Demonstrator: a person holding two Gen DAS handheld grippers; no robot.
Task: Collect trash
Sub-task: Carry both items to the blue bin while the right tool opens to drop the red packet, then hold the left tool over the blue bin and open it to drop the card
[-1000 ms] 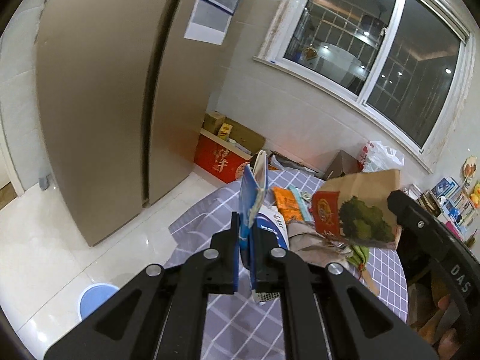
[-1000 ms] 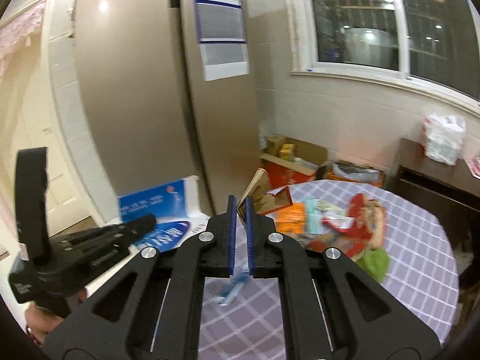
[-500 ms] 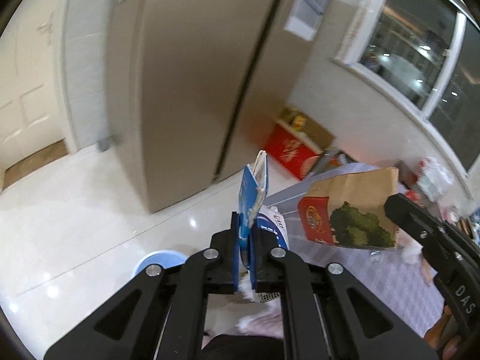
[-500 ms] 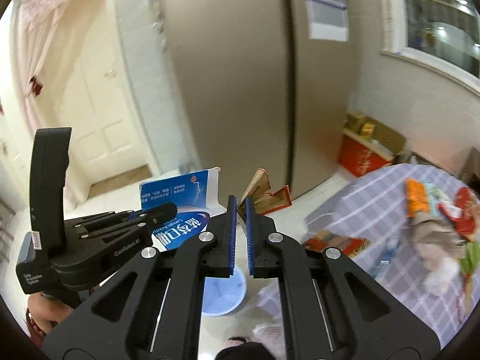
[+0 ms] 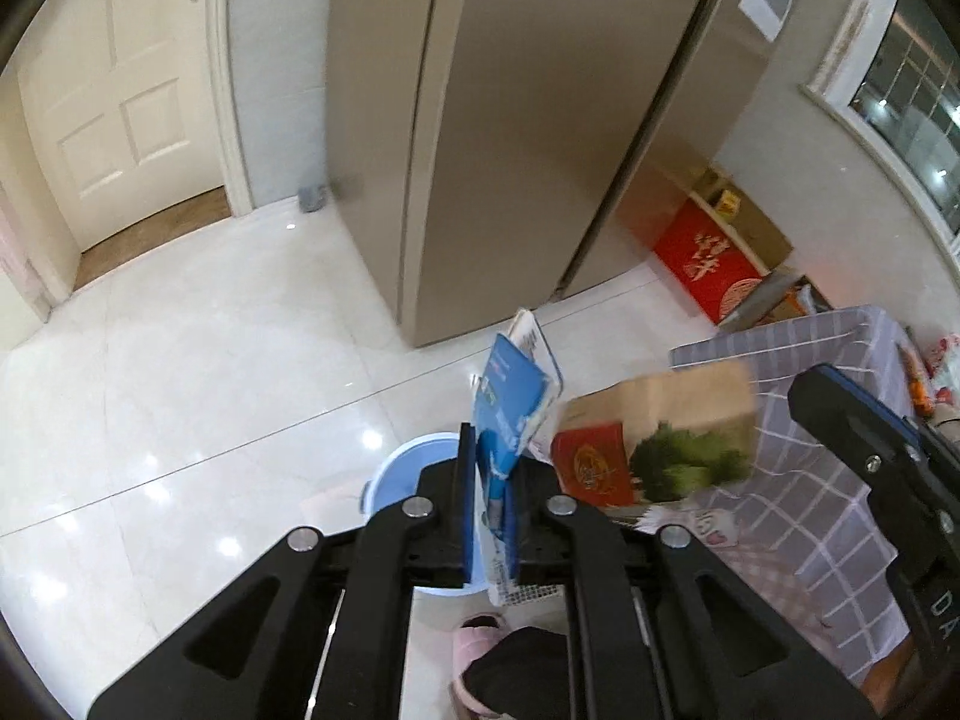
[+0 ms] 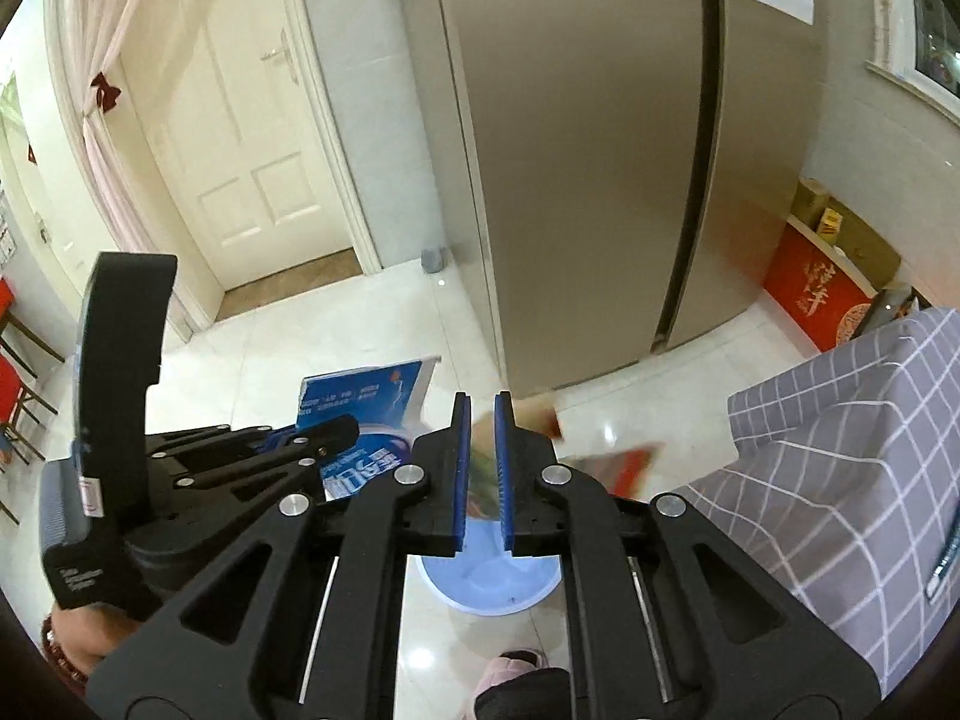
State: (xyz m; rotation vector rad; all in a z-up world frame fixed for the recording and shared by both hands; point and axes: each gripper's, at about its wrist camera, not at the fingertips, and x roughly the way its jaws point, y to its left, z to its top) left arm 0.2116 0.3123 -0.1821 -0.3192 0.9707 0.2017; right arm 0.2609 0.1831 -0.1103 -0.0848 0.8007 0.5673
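Observation:
My left gripper hangs over a light blue bin on the floor. A flattened blue carton stands tilted between its pads, and its jaws are just starting to open. My right gripper also points down at the bin. Its jaws are opening, with a clear gap between the pads. A brown paper bag printed with red and green is blurred as it drops past the right gripper's fingers toward the bin. In the right wrist view, the bag's red part streaks just beyond the fingertips.
A tall bronze fridge stands behind the bin. A table with a grey checked cloth is on the right. A red box sits by the wall and a white door is at far left. A person's pink slipper is beside the bin.
Both grippers swung left from over the table to above the floor and the bin, tilting downward. The right jaws, shut on the paper bag before, have parted and the bag is slipping out.

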